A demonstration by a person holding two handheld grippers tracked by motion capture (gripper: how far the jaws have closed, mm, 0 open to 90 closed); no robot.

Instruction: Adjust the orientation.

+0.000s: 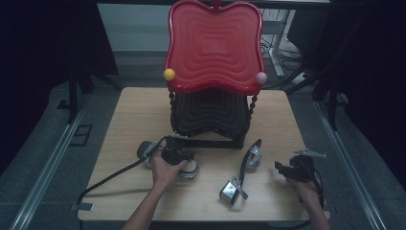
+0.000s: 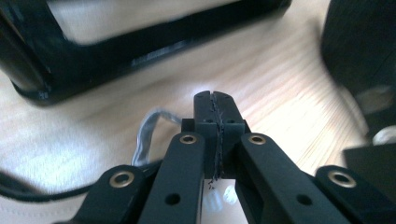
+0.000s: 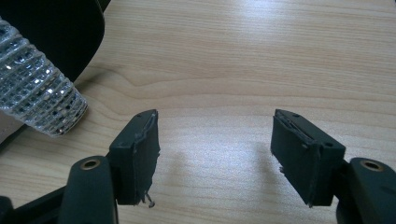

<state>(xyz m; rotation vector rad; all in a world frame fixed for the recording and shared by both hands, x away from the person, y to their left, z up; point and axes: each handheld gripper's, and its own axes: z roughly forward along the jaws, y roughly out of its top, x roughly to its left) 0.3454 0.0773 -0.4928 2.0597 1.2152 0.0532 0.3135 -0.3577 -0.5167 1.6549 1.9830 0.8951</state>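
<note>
Showing left hand-held gripper (image 2: 215, 100) closed, right hand-held gripper (image 3: 215, 149) spread

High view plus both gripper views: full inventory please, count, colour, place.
Table: 1, light wood, centre of the high view.
Two-tier stand: 1, red wavy top tray over a black lower tray on twisted black posts, far middle of the table.
Balls: 2, yellow and pink, at the red tray's front corners.
Strap item: 1, black with sparkly silver ends, near middle of the table, between the grippers.
Silvery ring-shaped item: 1, beside the left gripper; what it is cannot be told.
Left gripper: 1, black, fingers together, in front of the stand base.
Right gripper: 1, black, fingers apart over bare wood.
</note>
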